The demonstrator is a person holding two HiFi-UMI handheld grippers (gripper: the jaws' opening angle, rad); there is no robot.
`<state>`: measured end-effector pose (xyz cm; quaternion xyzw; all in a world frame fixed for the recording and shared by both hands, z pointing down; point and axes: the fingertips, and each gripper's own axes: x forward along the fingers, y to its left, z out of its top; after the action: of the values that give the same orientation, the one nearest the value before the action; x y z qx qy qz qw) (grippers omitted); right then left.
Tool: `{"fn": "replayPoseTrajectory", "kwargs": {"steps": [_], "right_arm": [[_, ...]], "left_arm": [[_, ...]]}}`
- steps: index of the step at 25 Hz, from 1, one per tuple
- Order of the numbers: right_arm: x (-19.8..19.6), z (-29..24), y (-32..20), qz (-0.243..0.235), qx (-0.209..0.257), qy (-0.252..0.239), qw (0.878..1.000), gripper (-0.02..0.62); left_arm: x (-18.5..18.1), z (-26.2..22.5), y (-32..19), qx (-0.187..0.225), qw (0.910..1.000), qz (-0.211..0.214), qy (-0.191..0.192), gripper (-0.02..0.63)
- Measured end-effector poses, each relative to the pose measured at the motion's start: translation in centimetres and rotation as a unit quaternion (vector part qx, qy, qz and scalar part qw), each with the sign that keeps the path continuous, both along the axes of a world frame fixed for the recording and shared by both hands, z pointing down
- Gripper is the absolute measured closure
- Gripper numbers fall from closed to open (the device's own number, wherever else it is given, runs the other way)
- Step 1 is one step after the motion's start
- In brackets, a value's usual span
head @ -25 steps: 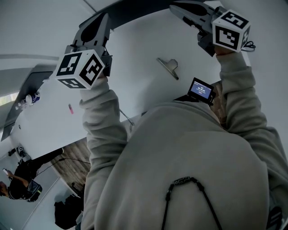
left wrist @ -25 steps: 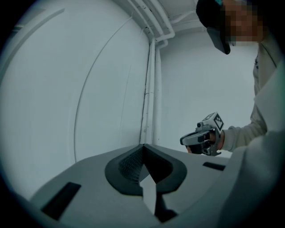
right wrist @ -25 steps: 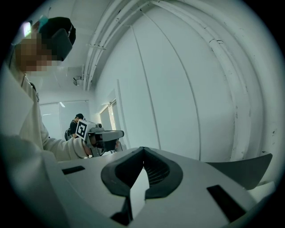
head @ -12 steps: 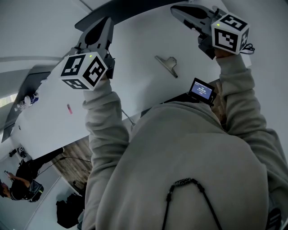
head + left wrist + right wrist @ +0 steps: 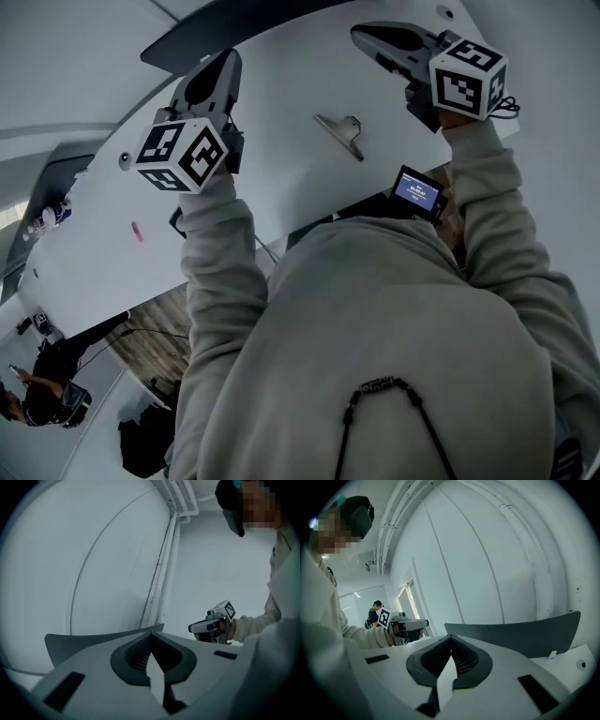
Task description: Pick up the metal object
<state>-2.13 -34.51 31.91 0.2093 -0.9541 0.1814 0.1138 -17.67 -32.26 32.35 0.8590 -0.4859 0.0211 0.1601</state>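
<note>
The metal object (image 5: 339,134), a small silvery clip-like piece, lies flat on the white table (image 5: 281,178) between my two hands. My left gripper (image 5: 228,58) hovers to its left and my right gripper (image 5: 359,34) above and to its right; neither touches it. In the left gripper view the jaws (image 5: 151,634) meet at their tips with nothing between them. The right gripper view shows the same: jaws (image 5: 451,637) shut and empty. Both point towards a pale wall, so the metal object is not seen in either gripper view.
A small device with a lit blue screen (image 5: 418,190) sits near my chest at the table's near edge. A little pink item (image 5: 138,232) lies to the left. A dark curved panel (image 5: 225,33) runs along the far edge. A person (image 5: 37,394) stands on the floor below left.
Both grippers have come down closer to the table, the left one shifting right in the head view. The metal object has stayed where it lay. Both jaws remain shut.
</note>
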Motion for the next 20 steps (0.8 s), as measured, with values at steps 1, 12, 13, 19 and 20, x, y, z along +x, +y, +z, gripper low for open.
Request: {"fn": "replayPoseTrajectory", "kwargs": {"steps": [1,12,13,19,20], "right_arm": [[0.1,0.5,0.0,0.001,-0.004,0.001,1.000,0.575],[1.1,7.1,-0.1,0.006,-0.050,0.018,0.999,0.575],[1.2,7.6,-0.2,0.006,-0.054,0.019,0.998,0.575],[1.6,10.1,-0.4,0.010,-0.073,0.028,0.997,0.575],[1.7,10.5,-0.4,0.010,-0.077,0.032,0.996,0.575]], "left_arm": [[0.1,0.5,0.0,-0.004,1.0000,0.001,0.000,0.603],[1.4,5.3,-0.6,-0.039,0.9992,0.009,0.008,0.603],[1.5,6.0,-0.7,-0.044,0.9989,0.011,0.009,0.603],[2.1,9.0,-0.7,-0.071,0.9973,0.014,0.015,0.603],[2.0,9.2,-0.8,-0.074,0.9970,0.012,0.019,0.603]]}}
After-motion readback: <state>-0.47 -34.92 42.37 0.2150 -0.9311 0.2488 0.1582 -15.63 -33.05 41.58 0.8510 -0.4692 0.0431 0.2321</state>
